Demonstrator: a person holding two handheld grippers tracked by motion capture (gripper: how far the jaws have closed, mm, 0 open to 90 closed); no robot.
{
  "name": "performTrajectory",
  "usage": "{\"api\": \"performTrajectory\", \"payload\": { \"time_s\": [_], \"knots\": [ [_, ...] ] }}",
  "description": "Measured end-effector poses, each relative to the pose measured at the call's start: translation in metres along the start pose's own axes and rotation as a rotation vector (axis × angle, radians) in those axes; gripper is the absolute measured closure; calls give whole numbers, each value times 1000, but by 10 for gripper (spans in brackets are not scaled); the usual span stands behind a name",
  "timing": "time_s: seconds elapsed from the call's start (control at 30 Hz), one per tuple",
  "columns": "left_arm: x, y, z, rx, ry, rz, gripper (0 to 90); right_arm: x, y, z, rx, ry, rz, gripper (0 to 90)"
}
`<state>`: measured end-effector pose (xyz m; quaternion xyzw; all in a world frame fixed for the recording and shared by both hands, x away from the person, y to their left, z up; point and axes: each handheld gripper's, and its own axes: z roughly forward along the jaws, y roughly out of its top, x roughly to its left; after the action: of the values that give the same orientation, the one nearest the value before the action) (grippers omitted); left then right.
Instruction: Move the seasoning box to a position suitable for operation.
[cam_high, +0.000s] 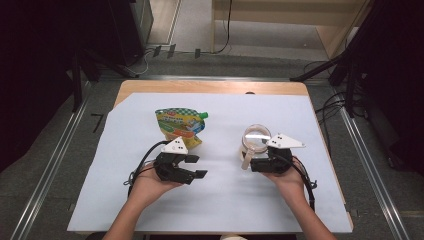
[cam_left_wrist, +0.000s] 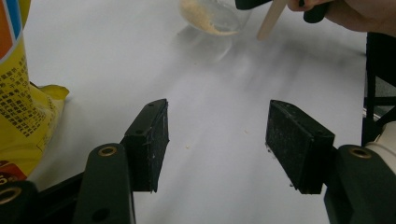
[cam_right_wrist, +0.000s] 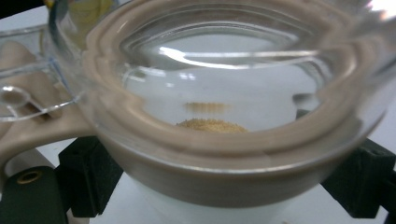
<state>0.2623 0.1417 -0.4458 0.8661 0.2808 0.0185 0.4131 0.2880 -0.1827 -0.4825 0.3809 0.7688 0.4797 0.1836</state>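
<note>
Two tools — one on the left (cam_high: 196, 167), one on the right (cam_high: 248, 161). One glass jar (cam_high: 256, 138) at the right, one yellow pouch (cam_high: 180, 127) at the left — both on one tabletop (cam_high: 225, 200).

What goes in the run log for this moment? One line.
left gripper: open, empty, beside pouch | right gripper: shut on jar | jar: tan powder inside

– What sort of place is this?
– A lab or recording room: beyond the gripper (cam_high: 196, 166), a white-covered wooden table (cam_high: 210, 87) stands between metal floor rails (cam_high: 55, 157), with black stands (cam_high: 77, 75) and trailing cables (cam_high: 327, 107).
</note>
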Motion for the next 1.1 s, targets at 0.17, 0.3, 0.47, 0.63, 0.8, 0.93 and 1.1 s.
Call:
{"api": "performTrajectory", "payload": {
  "time_s": [0.17, 0.3, 0.47, 0.63, 0.8, 0.93, 1.1],
  "knots": [
    [1, 0, 1, 5, 5, 2, 405, 14, -3, 5, 7, 30, -4, 119],
    [0, 0, 2, 11, 6, 1, 404, 21, -5, 9, 19, 49, -13, 119],
    [0, -1, 2, 12, 7, 5, 404, 33, -7, 16, 34, 78, -30, 119],
    [1, -1, 3, 10, 8, 4, 401, 43, -9, 22, 42, 102, -48, 119],
    [0, -1, 5, 14, 3, 5, 403, 50, -12, 28, 52, 120, -59, 120],
    [-1, -1, 5, 11, -2, 7, 410, 53, -18, 31, 64, 123, -90, 118],
    [-2, -1, 6, 11, -1, 6, 410, 50, -19, 32, 60, 139, -83, 115]
  ]
}}
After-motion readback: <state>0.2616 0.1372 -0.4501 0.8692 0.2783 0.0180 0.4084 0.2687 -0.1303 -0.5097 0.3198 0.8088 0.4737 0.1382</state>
